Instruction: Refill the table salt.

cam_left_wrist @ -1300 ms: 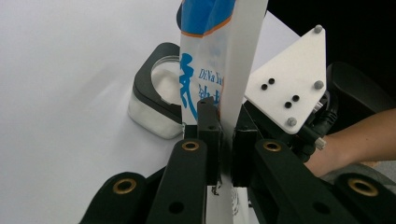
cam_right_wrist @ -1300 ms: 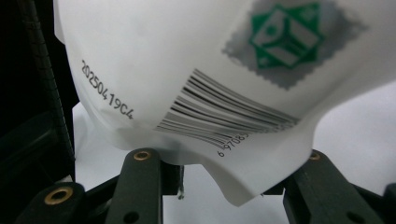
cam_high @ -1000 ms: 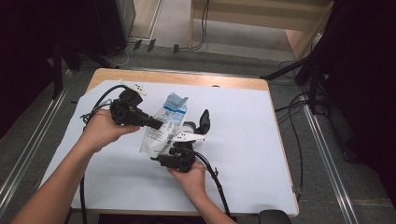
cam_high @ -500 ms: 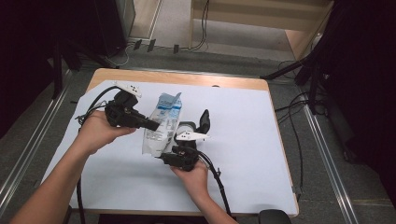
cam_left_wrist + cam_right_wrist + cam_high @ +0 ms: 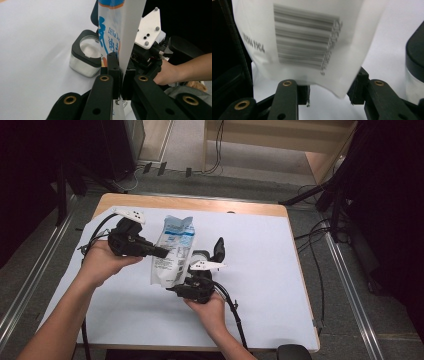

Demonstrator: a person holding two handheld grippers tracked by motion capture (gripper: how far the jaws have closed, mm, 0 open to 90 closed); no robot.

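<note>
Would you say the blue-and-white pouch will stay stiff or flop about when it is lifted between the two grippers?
The pouch looks like thin film, creased at its open top, so it would probably flop. The left gripper pinches only its edge, so it may sag or swing. Its smooth surface could slip between the right gripper's jaws.

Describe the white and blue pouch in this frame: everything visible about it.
The pouch is a soft plastic bag, white with blue print, orange accents and a barcode on one face. It is held above the white table sheet, its top toward the table's far edge. The left claw is shut on one thin side edge; the right claw grips its bottom end. A black-lidded clear jar stands just beyond it, apart from it.
</note>
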